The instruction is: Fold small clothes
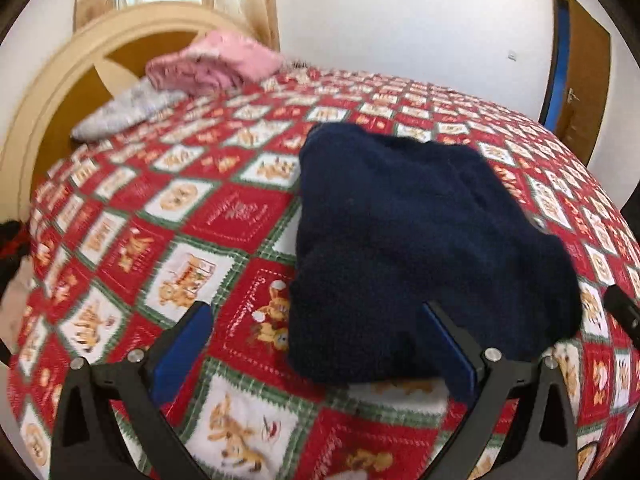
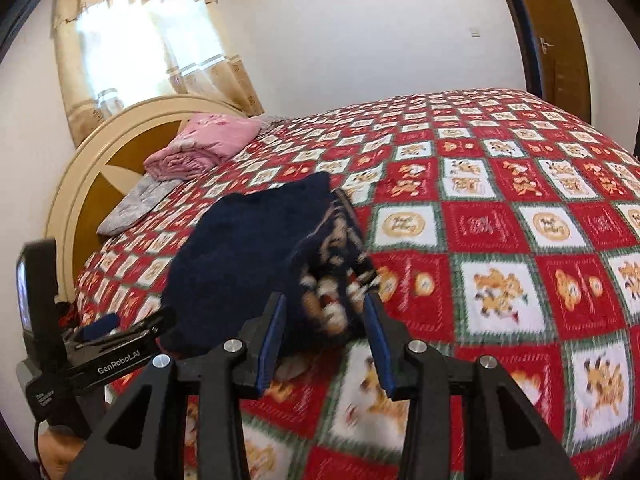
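Presently, at lower frame both the left gripper (image 1: 316, 344) and right gripper (image 2: 326, 336) are hovering with fingers spread, gripping nothing, over the bunched navy garment (image 1: 420, 248) lying mid-frame on the bedspread (image 1: 168, 240), so folding is probably calling for pinching an edge next.

The left gripper (image 2: 120, 330) carries the white brand "GenRobot.AI" on its black body. The quilt (image 2: 500, 240) lettering is too blurred.
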`<state>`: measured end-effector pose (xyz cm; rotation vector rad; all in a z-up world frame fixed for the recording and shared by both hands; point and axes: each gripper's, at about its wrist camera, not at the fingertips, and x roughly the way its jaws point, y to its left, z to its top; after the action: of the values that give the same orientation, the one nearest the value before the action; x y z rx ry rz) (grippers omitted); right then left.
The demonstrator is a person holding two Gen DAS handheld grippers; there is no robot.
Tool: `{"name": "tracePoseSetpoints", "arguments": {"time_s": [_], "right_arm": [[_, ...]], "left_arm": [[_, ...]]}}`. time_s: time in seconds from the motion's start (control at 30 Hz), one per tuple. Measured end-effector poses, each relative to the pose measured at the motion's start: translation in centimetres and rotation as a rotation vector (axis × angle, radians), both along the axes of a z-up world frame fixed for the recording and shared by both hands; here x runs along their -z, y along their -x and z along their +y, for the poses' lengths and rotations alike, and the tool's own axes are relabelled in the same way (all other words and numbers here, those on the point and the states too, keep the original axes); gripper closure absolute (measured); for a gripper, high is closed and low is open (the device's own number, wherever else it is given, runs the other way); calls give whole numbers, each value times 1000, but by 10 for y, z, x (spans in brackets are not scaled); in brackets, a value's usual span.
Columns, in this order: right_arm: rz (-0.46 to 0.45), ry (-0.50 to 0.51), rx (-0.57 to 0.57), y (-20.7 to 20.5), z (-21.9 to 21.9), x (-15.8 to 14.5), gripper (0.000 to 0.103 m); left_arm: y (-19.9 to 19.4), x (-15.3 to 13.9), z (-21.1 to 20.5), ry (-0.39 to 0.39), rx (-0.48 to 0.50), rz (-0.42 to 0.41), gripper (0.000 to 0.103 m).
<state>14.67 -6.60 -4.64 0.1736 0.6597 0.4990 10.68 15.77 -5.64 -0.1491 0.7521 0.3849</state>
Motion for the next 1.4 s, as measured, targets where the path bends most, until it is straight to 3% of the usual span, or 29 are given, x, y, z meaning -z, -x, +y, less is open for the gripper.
{"name": "tracePoseSetpoints", "arguments": {"time_s": [0.1,0.13,0.17,0.23,0.3,0.4,0.57,0.73,0.9,1.1,1.3,1.4], "right_arm": [[-35,19,34,20,1,0,61],[-62,38,57,26,2,-1,53],[-78,66,75,33,4,0,37],[-97,127,69,42,10,0,24],[-96,169,41,50,15,2,24],[-54,146,-7,57,12,7,24],[-27,107,18,71,-1,5,24],[17,64,23,83,-13,-2,24],[38,45,68,97,-28,-6,24],[-32,38,86,119,-38,-27,24],[-105,35,115,135,-43,-52,24],[-135,36,123,145,-45,-64,24]], "left_arm": [[15,-10,-10,-33,7,-23,0],[21,-12,-13,-47,4,-31,0],[26,-15,-17,-61,8,-37,0],[31,-18,-22,-78,15,-43,0],[37,-20,-25,-85,17,-49,0],[42,-21,-26,-71,17,-52,0],[56,-21,-32,-58,25,-49,0],[73,-19,-44,-130,11,-27,0],[93,-22,-53,-137,31,-38,0],[108,-44,-66,-225,-1,-86,0],[125,-69,-64,-168,-8,-158,0],[129,-74,-59,-140,-46,-147,0]]}}
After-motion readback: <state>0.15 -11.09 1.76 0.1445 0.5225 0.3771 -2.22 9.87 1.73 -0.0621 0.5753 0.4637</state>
